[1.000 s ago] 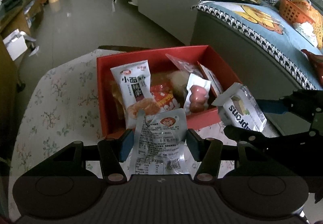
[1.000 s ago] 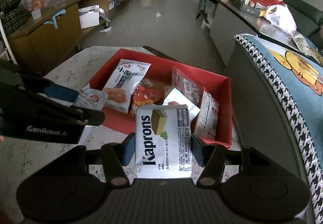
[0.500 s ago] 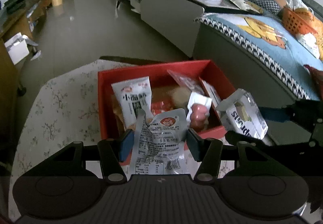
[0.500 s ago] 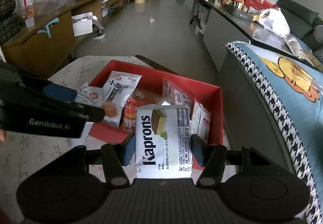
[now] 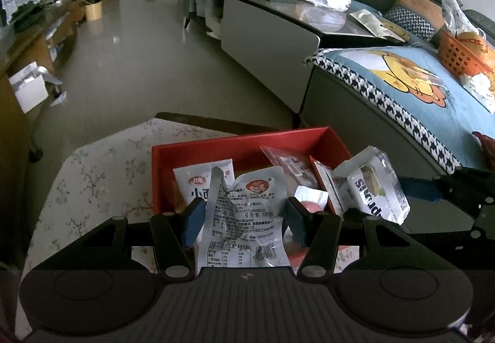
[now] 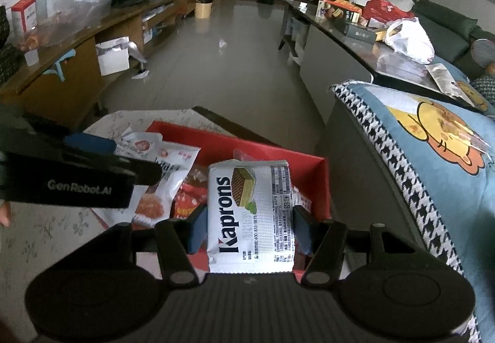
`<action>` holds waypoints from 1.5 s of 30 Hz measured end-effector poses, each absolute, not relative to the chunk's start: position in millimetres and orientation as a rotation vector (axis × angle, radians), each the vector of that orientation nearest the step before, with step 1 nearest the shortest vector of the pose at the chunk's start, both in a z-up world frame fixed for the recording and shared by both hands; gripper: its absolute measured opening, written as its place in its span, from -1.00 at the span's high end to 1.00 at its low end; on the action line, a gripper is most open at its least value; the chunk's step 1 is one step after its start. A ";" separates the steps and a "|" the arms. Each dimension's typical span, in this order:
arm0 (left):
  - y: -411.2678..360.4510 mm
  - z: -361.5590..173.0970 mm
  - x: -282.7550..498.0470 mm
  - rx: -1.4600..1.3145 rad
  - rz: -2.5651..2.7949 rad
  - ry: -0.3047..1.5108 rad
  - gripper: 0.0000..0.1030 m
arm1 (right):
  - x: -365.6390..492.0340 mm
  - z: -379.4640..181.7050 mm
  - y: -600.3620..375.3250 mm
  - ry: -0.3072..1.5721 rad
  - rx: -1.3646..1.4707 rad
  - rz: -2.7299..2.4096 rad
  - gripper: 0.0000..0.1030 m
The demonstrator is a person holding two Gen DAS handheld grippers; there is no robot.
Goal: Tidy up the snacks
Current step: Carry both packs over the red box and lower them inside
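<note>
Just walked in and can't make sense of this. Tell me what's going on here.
A person is sorting snacks with a handheld gripper in each hand. The left gripper is shut on a silvery snack packet, and the right gripper is shut on a white Kaprons wafer pack. Both are held above the near edge of a red box already holding several packets, on a table with a floral cloth. Neither packet is in the box yet.
</note>
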State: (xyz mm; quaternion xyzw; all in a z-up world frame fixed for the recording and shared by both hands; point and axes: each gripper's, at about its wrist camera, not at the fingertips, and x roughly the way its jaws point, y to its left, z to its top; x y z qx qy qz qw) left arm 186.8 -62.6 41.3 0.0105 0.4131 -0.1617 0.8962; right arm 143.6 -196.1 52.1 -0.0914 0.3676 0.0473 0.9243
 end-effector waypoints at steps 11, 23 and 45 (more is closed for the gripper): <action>-66.1 36.8 206.6 0.023 -0.312 0.862 -0.24 | 163.8 49.6 -197.0 0.752 -0.188 0.084 -0.24; -69.7 24.4 230.4 0.024 -0.278 0.879 -0.25 | 189.4 39.9 -199.6 0.766 -0.195 0.072 -0.24; -78.4 -3.0 255.9 0.047 -0.237 0.919 -0.25 | 226.6 6.3 -206.1 0.830 -0.165 0.056 -0.24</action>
